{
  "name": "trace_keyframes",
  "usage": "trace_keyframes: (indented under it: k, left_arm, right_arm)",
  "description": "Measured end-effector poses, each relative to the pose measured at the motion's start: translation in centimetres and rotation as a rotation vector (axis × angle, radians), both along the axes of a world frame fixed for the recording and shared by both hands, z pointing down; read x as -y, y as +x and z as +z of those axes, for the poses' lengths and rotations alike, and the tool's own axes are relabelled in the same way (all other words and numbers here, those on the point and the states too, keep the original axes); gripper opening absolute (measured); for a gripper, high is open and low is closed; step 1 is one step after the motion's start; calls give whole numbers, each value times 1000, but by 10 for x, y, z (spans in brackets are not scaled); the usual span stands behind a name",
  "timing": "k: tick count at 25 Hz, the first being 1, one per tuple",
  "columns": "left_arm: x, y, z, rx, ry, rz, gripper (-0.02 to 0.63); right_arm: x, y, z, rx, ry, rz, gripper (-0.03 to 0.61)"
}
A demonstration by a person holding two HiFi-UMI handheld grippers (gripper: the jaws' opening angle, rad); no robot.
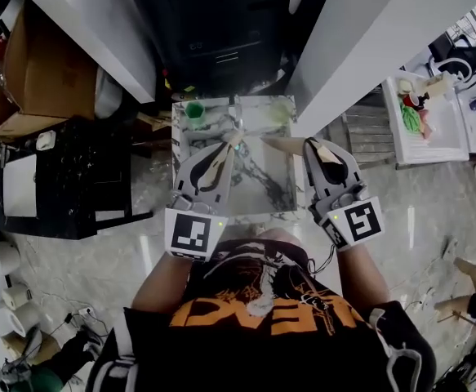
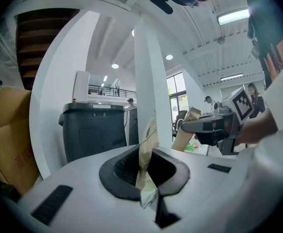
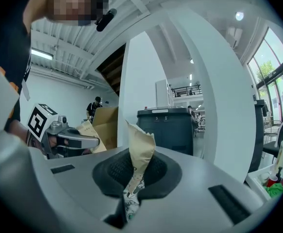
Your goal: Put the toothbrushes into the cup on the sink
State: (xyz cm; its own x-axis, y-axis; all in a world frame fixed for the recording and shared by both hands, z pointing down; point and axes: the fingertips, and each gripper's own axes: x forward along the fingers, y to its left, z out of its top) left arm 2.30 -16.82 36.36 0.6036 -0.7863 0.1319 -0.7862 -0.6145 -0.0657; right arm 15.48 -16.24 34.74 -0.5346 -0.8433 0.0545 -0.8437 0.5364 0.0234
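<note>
A marble-patterned sink top (image 1: 262, 182) lies below me in the head view, with a green cup (image 1: 195, 110) at its far left corner. My left gripper (image 1: 225, 155) is over the top's left side, shut on a toothbrush in a tan paper wrapper (image 1: 215, 167). In the left gripper view that wrapper (image 2: 147, 147) stands upright between the jaws of the left gripper (image 2: 143, 171). My right gripper (image 1: 318, 155) hangs over the right edge, shut on a second tan-wrapped toothbrush (image 1: 285, 144). The second wrapper (image 3: 139, 152) sticks up from the right gripper (image 3: 135, 174).
A pale green object (image 1: 280, 111) sits at the sink top's far right corner. A dark bin (image 2: 95, 130) and a white pillar (image 2: 148, 72) stand ahead. A cardboard box (image 1: 42, 72) and black rack (image 1: 66, 178) are left; a white tray of items (image 1: 425, 117) is right.
</note>
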Motion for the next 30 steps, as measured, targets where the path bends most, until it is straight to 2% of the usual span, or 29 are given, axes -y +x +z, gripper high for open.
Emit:
trace_keyframes:
  k: [5, 9, 14, 24, 30]
  left_arm:
    - [7, -6, -3, -42, 0, -5, 38]
    - [6, -12, -3, -44, 6, -8, 38]
    - [-3, -16, -8, -55, 10, -17, 38]
    - [-14, -27, -4, -31, -21, -67, 38]
    - [-8, -17, 29, 16, -62, -32, 38]
  right_arm:
    - [35, 17, 22, -77, -15, 72, 20]
    - [74, 44, 45, -118, -30, 148, 20]
    - [121, 63, 85, -154, -73, 197, 20]
    - [163, 60, 165, -177, -188, 212, 20]
    - [170, 58, 194, -181, -219, 215, 20]
